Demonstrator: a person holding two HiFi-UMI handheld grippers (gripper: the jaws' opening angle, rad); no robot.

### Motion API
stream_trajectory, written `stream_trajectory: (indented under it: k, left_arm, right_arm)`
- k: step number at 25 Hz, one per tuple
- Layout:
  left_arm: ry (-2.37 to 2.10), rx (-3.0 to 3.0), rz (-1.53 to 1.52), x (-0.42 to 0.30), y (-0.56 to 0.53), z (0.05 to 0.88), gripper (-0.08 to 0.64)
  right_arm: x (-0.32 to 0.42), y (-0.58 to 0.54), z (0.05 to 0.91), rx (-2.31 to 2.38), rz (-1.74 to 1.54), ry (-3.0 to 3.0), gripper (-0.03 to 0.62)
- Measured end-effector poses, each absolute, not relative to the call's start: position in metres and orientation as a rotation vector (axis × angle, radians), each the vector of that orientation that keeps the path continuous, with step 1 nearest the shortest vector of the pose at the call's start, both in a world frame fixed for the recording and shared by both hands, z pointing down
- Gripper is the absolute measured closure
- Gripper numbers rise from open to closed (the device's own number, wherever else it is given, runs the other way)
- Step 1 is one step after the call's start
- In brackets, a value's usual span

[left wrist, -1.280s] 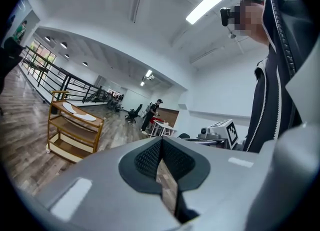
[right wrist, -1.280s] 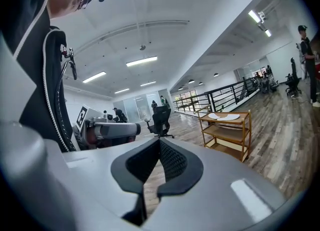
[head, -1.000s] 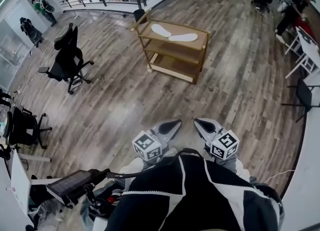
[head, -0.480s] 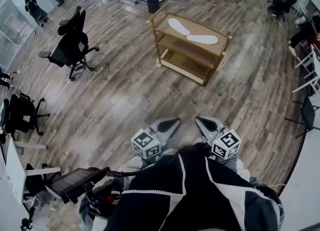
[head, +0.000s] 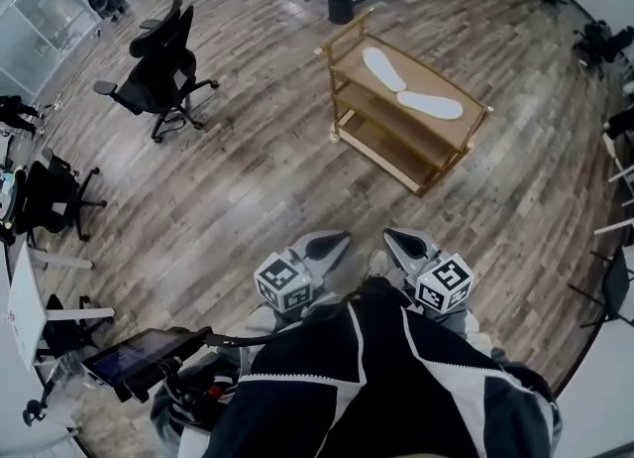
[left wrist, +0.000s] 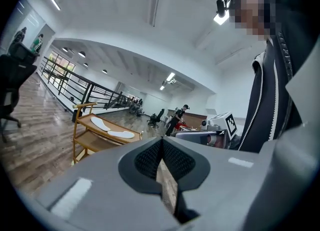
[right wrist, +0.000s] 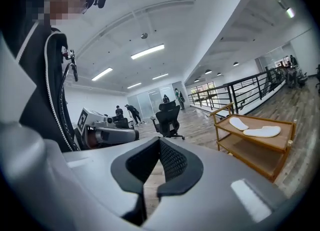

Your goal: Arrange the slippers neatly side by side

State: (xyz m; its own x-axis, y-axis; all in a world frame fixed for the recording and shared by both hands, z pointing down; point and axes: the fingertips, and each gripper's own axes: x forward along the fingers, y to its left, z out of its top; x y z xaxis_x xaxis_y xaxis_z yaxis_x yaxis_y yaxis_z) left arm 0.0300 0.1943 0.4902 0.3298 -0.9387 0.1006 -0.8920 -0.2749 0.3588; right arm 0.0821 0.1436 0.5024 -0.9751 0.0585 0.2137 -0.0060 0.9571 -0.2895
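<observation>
Black office chair [head: 163,55] far left. My left gripper [head: 335,243] and right gripper [head: 396,242]: fingers pressed together, holding nothing. Wood floor [head: 248,188] ahead. Well beyond, right: wooden cart [head: 436,79], white slippers [head: 384,67] on its top shelf, angled to each other.

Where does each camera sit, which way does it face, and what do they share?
Head view: on the person's head, aimed steeply down at floor, cart and slippers; shows jacket, left gripper, right gripper.
Left gripper view: on the left gripper, looking along its shut jaws toward the cart; jacket at right.
Right gripper view: on the right gripper, along its shut jaws; jacket at left.
Shared: all three see the cart and slippers.
</observation>
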Motion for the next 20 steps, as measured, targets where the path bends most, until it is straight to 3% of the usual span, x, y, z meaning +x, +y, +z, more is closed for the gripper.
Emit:
stream_trajectory:
  k: [20]
  left_arm:
    - [-1.754, 2.195, -0.200, -0.012, -0.016, 0.465, 0.545]
  right_arm:
    - [0.043, -0.077, 0.492, -0.140, 0.410, -2.892, 0.588]
